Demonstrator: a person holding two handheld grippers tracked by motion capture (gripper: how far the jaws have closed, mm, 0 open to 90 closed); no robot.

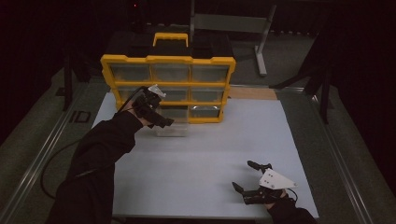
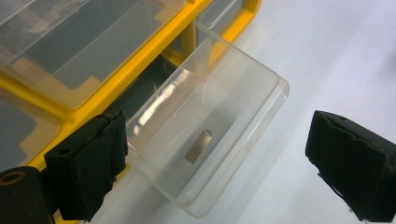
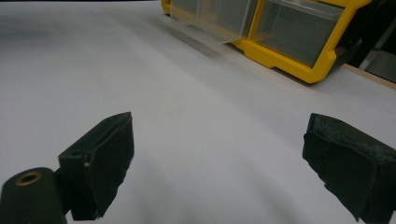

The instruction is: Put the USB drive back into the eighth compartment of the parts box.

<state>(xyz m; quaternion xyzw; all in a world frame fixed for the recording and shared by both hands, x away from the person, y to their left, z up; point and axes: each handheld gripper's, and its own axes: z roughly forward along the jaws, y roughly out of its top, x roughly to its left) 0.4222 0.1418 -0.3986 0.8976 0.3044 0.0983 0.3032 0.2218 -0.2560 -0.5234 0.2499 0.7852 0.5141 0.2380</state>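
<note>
A yellow drawer cabinet (image 1: 168, 85) with clear drawers stands at the back of the white table (image 1: 205, 154). One bottom-row drawer (image 1: 171, 129) is pulled out onto the table. In the left gripper view this clear drawer (image 2: 243, 93) holds a small grey metal bar (image 2: 198, 147) on its floor. My left gripper (image 1: 164, 122) hovers over the drawer's front, open, its jaws to either side of the drawer (image 2: 219, 163) with nothing held. My right gripper (image 1: 242, 174) stays open and empty near the table's front right, and in its own view (image 3: 217, 172) it points across the bare table toward the cabinet (image 3: 299, 39).
A dark black case with a yellow handle (image 1: 170, 39) sits behind the cabinet. A grey metal stand (image 1: 261, 42) rises at the back right. Metal rails (image 1: 44, 149) run along both table sides. A cable (image 1: 51, 163) trails from my left arm.
</note>
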